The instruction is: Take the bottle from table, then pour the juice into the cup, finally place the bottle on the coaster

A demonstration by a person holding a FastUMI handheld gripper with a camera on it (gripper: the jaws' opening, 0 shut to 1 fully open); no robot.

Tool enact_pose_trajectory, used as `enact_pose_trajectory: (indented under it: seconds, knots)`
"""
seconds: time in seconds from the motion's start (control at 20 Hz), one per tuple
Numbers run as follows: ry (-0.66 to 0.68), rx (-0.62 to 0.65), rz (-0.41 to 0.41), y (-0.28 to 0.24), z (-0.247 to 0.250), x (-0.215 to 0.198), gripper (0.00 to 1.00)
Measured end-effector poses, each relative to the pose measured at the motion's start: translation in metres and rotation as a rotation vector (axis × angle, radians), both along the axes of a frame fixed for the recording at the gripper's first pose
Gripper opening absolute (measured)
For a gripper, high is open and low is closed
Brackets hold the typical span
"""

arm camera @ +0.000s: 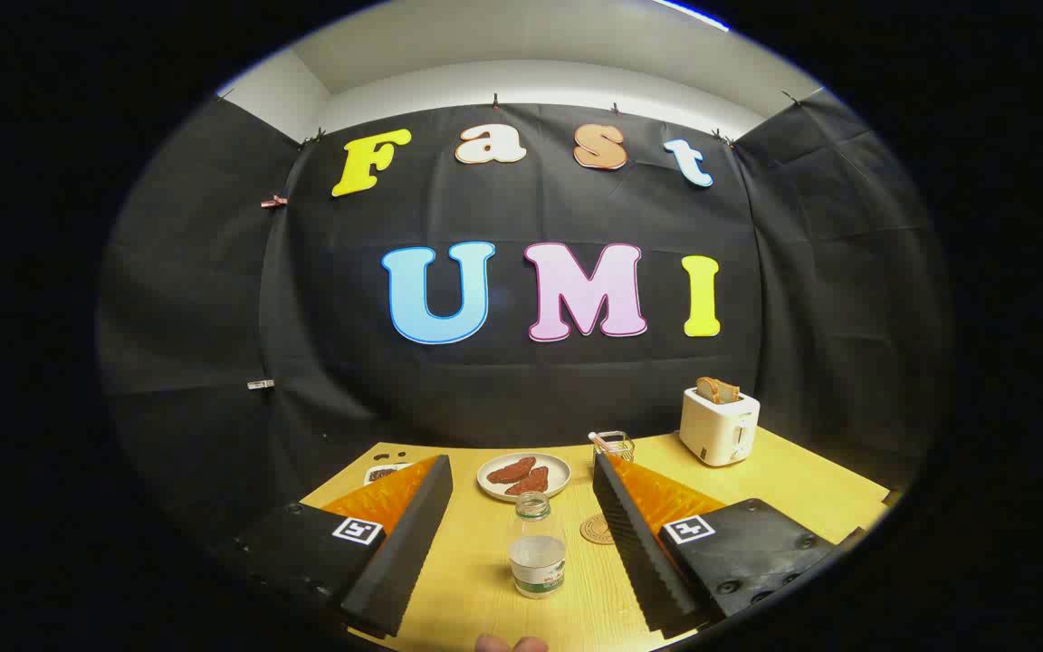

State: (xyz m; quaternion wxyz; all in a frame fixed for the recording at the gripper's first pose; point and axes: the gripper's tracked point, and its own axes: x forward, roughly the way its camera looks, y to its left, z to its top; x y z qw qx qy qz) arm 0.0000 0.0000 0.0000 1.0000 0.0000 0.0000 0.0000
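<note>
Two fingers: hand-held gripper (pixel 521 521) spread wide, released, touching nothing; both fingers angle in over the counter (pixel 784 480)
Left finger (pixel 399 543): a small dish (pixel 386 472) with dark contents sits just beyond its tip, partly hidden behind it
Bottle (pixel 537 546): upright on the counter between the fingers, roughly centred in the gap, clear of both; no cap on the neck, clear liquid in the lower part, label band near the base
Plate (pixel 523 475): pale, round, beyond the bottle toward the wall; two brown pieces of food on it
Coaster (pixel 596 529): round, flat on the counter just right of the bottle, its right part hidden behind the right finger
Right finger (pixel 639 548): tip near the coaster
Cup (pixel 615 445): small clear container with something like a stick in it, just beyond the right fingertip; details too small to tell
Toaster (pixel 719 425): white, right of the cup at the back of the counter near the wall; a slice of bread stands up out of the top
Near edge: a bit of a person's fingers (pixel 510 644) in front of the bottle, low between the gripper fingers
</note>
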Motion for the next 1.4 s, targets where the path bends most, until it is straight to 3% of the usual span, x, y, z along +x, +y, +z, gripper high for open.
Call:
enact_pose_trajectory:
  seconds: [1.0, 1.4]
  knots:
    - [0.025, -0.008, -0.017, -0.008, -0.030, -0.008, 0.96]
    - [-0.011, -0.001, -0.076, -0.015, -0.079, 0.010, 0.96]
